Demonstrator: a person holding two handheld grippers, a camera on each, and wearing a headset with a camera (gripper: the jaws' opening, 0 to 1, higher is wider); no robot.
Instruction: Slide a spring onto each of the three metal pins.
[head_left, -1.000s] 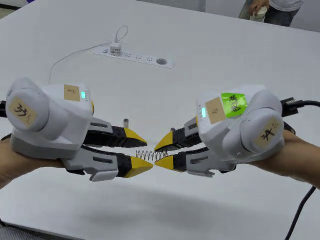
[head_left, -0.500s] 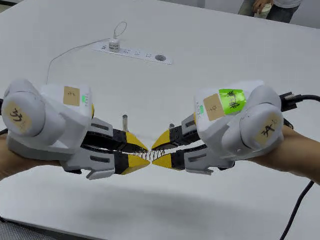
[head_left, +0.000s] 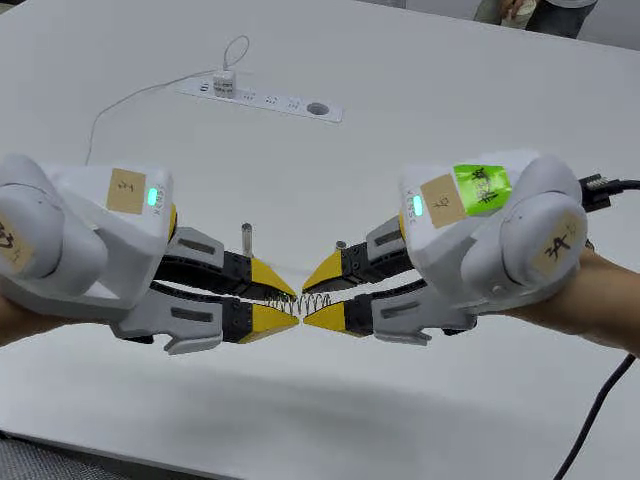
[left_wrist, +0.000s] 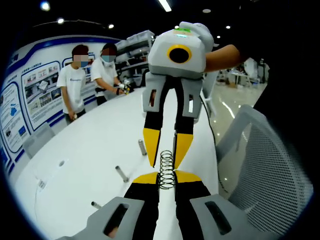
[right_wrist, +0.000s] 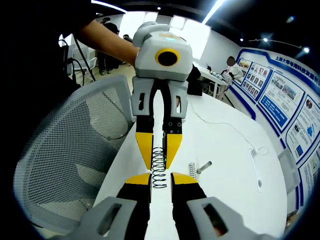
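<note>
The spring (head_left: 308, 301) hangs just above the white desk (head_left: 400, 100), near its near edge, and lies level with its long axis running left to right between two claws that meet almost tip to tip. The left claw (head_left: 292, 308) is pressed onto the spring's left end; in the left gripper view its yellow tips sit against the coils on both sides. The right claw (head_left: 312, 306) brackets the right end with its jaws drawn narrow, but I cannot tell whether they actually bear on the coils or stand a hair off them. The pins stand upright on the desk, on the far side of both claws. One pin (head_left: 246, 238) is just beyond the left claw's far jaw, and another pin (head_left: 341, 246) peeks up beside the right claw's far jaw. The left gripper view shows three pins in a row along the desk, the closest pin (left_wrist: 96, 204) low in that view. In the right gripper view a second spring (right_wrist: 191, 170) sits at the foot of a pin, though I cannot tell whether it is threaded on. So the held spring lies crosswise to the pins; it would probably have to be tipped upright and carried farther, and each claw has a pin close by.
</note>
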